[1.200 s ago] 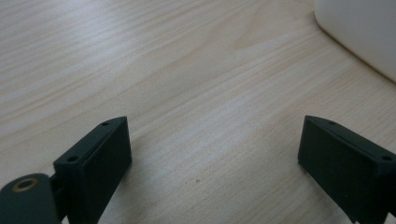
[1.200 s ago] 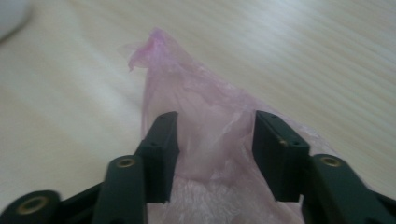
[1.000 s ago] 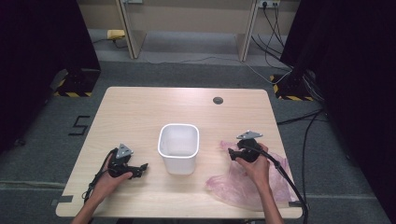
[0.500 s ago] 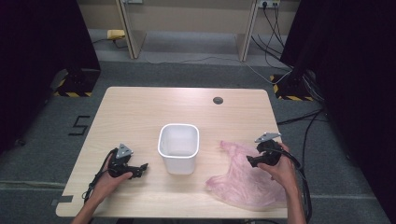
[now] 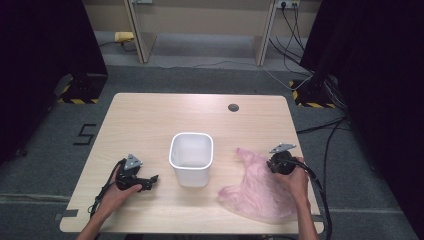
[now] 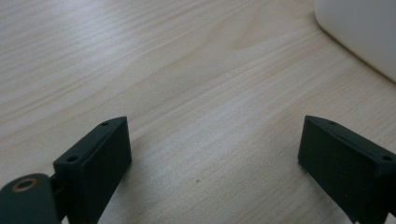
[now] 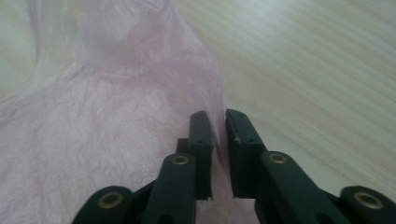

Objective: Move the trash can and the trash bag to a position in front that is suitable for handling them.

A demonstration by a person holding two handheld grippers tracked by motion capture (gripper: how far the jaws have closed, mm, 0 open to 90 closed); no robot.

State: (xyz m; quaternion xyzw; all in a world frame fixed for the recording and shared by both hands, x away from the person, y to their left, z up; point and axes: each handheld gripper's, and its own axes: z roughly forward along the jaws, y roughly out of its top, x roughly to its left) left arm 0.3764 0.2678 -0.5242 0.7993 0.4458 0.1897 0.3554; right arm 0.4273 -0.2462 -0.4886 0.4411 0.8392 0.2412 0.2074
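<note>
— Checking my right gripper (image 7: 218,119) first: its jaws have just been closing, and now they pinch the edge of the pink plastic bag (image 5: 260,190) with only a thin gap between them.

— Where's the bag lying?

— Flat on the desk (image 5: 150,120), toward the near right corner, one tip reaching up toward the white bin (image 5: 191,158). In the high view my right hand (image 5: 295,180) covers part of its right side, so I can't see the jaws there, only the grey plate on top.

— And the left?

— My left gripper (image 6: 212,154) sits near the front left edge, jaws spread wide over bare wood, holding nothing. The bin stands mid-desk; in the left gripper view just its corner (image 6: 359,32) shows, cut off at the top right.

— Anything unclear?

— How much film is between the right jaws; it's translucent and blurred.
</note>
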